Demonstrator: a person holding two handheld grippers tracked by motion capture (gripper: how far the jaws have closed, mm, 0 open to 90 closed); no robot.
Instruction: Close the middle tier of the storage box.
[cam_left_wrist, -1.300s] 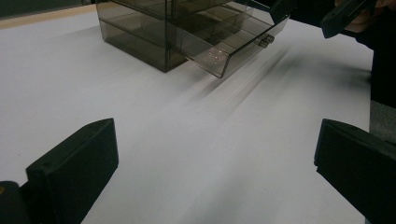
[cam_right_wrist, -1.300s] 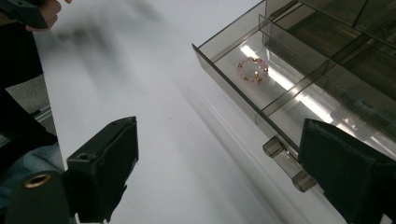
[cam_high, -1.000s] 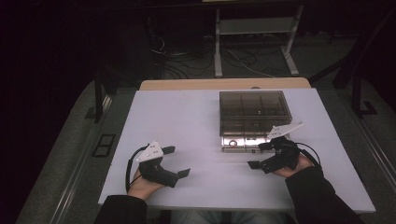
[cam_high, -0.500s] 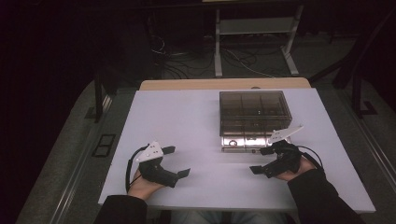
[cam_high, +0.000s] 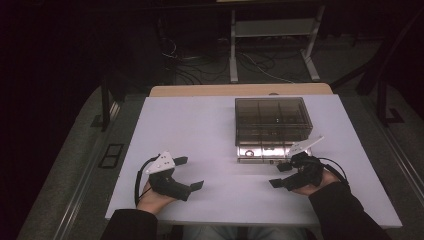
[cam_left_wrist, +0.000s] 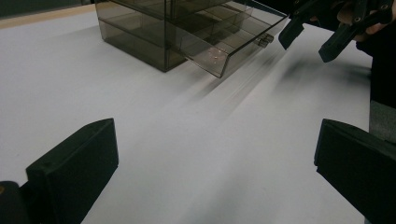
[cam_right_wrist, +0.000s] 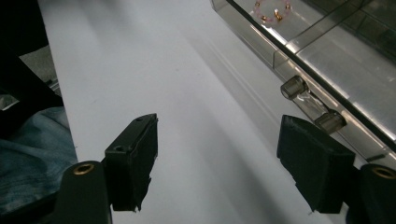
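A smoky transparent drawer box (cam_high: 272, 117) stands on the white table (cam_high: 210, 130), right of centre. Its bottom drawer (cam_high: 270, 151) is pulled out toward me, with a small pink beaded ring (cam_right_wrist: 271, 10) inside. My right gripper (cam_high: 278, 175) sits just in front of the drawer and points left. The clear drawer handle (cam_right_wrist: 310, 105) lies just beyond its right jaw, untouched. Its jaws have just been closing, with nothing between them. My left gripper (cam_high: 190, 173) rests at the near left, open wide and holding nothing. In the left gripper view the box (cam_left_wrist: 187, 32) and the right gripper (cam_left_wrist: 313, 39) lie ahead.
The table's near edge (cam_high: 250, 220) runs just under both hands. A wooden strip (cam_high: 240, 90) borders the far edge. Behind the table stands a white metal frame (cam_high: 272, 35) with cables on the dark floor. Bare tabletop lies between the two grippers.
The right gripper has slid slightly toward the near edge, away from the drawer front, and its jaws stand narrower. The left gripper has not moved.
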